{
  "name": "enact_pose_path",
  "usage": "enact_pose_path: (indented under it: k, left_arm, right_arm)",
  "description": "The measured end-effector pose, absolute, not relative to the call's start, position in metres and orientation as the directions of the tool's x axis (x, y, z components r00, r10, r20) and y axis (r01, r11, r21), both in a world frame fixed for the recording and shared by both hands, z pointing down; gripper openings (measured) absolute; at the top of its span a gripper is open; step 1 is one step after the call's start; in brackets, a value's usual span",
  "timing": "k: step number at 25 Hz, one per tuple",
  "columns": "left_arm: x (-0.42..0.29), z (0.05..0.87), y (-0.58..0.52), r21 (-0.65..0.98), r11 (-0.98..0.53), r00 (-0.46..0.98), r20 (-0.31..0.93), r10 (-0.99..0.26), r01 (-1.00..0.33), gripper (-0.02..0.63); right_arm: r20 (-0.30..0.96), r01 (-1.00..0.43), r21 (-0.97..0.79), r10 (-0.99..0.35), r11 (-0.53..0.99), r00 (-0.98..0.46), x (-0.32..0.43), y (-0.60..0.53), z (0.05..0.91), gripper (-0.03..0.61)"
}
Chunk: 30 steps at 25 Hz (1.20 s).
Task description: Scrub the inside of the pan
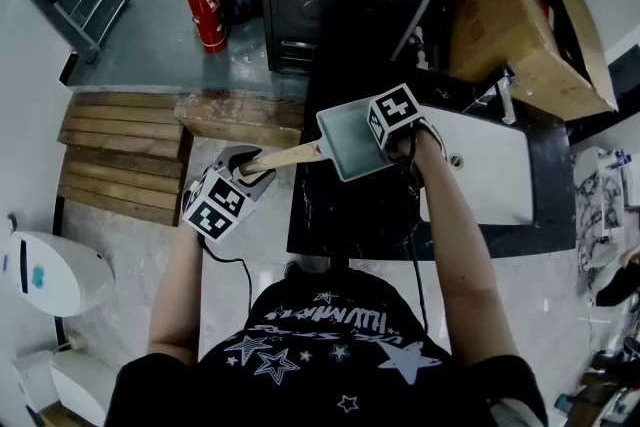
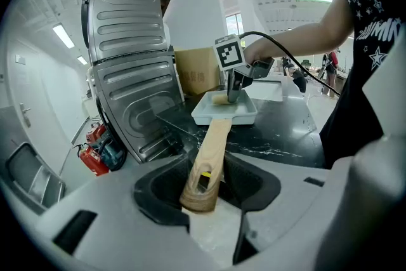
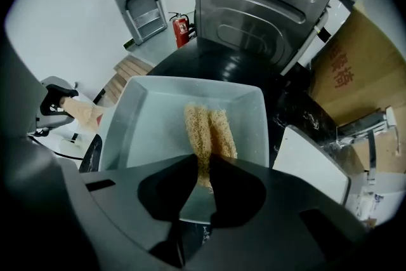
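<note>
One pan (image 1: 345,143), one scrub pad (image 3: 206,130) — two grippers (image 1: 254,167) (image 1: 388,151).

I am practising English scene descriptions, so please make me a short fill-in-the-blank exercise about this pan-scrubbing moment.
1. The left gripper is shut on a wooden ____.
2. The right gripper is shut on a tan scrubber, held inside the square ____.
3. The fire extinguisher is ____.
Missing words: handle, pan, red.

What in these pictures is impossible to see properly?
Head view: the tan fibrous scrubber is hidden under the marker cube of the right gripper.
Left gripper view: the scrubber is tiny and half covered by that gripper.
Right gripper view: the scrubber's near end vanishes behind the jaws; the brown cardboard box is cut off by the edge.
</note>
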<state>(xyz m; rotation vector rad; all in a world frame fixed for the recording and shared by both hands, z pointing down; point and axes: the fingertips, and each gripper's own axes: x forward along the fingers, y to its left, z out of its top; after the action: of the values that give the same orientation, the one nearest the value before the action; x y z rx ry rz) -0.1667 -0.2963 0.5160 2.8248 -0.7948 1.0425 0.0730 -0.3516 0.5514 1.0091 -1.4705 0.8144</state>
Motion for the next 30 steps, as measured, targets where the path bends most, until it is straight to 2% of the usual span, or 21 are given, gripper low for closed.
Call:
enact_pose_path:
  k: [6,17,20,23,26,28,30]
  left_arm:
    - [-0.169,0.520,-0.296,-0.140,-0.867,0.640,0.620,-0.453,-0.478,0.183]
    - [-0.168,0.515,-0.297,-0.149,-0.862,0.636,0.616,-0.464,-0.484,0.184]
    - [-0.167,0.516,-0.296,-0.149,-0.863,0.639,0.615,-0.463,-0.482,0.183]
    - [-0.167,0.518,-0.296,-0.145,-0.864,0.644,0.611,-0.461,-0.482,0.184]
    - [-0.167,0.517,-0.296,-0.144,-0.864,0.645,0.609,-0.462,-0.483,0.184]
    - [-0.167,0.517,-0.295,-0.143,-0.864,0.641,0.614,-0.461,-0.484,0.184]
    - [-0.167,0.518,-0.295,-0.143,-0.864,0.642,0.613,-0.461,-0.484,0.184]
  right_arm:
    - [0.984,-0.879,-0.090,-0.097,0.468,-0.152,0.025,-0.335,0.549,0.060]
    - [0.971,-0.819,-0.181,-0.035,0.544,-0.238,-0.023,-0.317,0.549,0.060]
    - [0.945,-0.817,-0.275,-0.015,0.506,-0.328,-0.031,-0.315,0.549,0.060]
    - [0.879,-0.799,-0.440,0.012,0.409,-0.478,-0.036,-0.314,0.546,0.060]
    - [0.812,-0.766,-0.544,-0.014,0.341,-0.583,-0.034,-0.317,0.538,0.060]
    - [0.802,-0.769,-0.543,-0.063,0.336,-0.594,-0.024,-0.322,0.530,0.061]
    - [0.833,-0.805,-0.480,-0.105,0.348,-0.543,-0.004,-0.328,0.524,0.061]
